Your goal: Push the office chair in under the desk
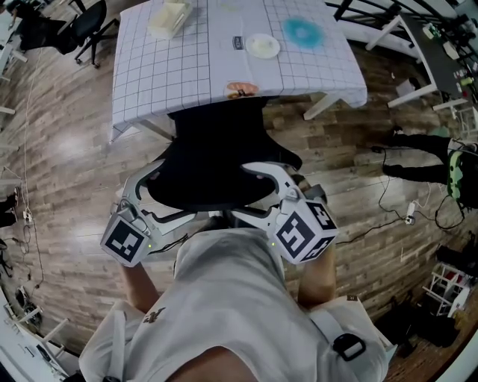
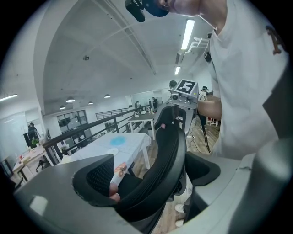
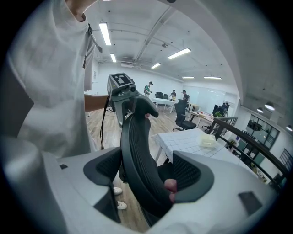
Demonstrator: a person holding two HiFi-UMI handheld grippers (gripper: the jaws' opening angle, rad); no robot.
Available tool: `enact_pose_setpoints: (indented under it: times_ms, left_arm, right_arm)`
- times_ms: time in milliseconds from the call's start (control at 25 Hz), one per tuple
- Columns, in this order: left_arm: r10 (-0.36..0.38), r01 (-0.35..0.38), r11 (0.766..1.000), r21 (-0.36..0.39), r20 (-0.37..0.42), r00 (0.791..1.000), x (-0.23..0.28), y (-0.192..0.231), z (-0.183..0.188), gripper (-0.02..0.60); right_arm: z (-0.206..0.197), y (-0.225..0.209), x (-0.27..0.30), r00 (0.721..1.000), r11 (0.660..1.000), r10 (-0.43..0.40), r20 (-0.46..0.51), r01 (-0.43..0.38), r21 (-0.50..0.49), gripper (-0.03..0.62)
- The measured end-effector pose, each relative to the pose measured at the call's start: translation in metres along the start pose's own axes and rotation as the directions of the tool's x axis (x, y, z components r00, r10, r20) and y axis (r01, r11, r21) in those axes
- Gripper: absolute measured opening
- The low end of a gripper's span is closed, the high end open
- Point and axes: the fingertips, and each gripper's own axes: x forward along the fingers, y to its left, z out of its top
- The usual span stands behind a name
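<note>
The black office chair point(image 1: 213, 157) stands before the desk point(image 1: 187, 71), which wears a white grid cloth; the chair's front reaches under the cloth's edge. My left gripper point(image 1: 160, 198) holds the backrest's left side and my right gripper point(image 1: 252, 192) its right side. In the left gripper view the mesh backrest point(image 2: 165, 155) runs between the jaws of the left gripper point(image 2: 146, 176), pressed by the pads. In the right gripper view the backrest point(image 3: 139, 155) fills the gap of the right gripper point(image 3: 145, 172) likewise. The chair's base is hidden.
On the desk lie a white plate point(image 1: 263, 46), a blue patch point(image 1: 302, 32) and a cream object point(image 1: 168, 19). Another black chair point(image 1: 82, 26) stands far left. Cables point(image 1: 388, 201) and a power strip point(image 1: 409, 213) lie on the wooden floor at right, beside a dark table point(image 1: 441, 52).
</note>
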Motion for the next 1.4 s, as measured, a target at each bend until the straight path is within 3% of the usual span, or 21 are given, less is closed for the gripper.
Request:
enact_pose_setpoints:
  times_ms: [640, 1400]
  left_arm:
    - [0.023, -0.023, 1.000, 0.002, -0.001, 1.000, 0.027, 0.020, 0.011, 0.480]
    - [-0.014, 0.014, 1.000, 0.024, 0.004, 1.000, 0.042, 0.068, 0.011, 0.480]
  right_arm:
    - [-0.012, -0.034, -0.009, 1.000, 1.000, -0.009, 0.020, 0.009, -0.023, 0.356]
    - [-0.010, -0.076, 0.009, 0.999, 0.999, -0.036, -0.016, 0.036, 0.015, 0.356]
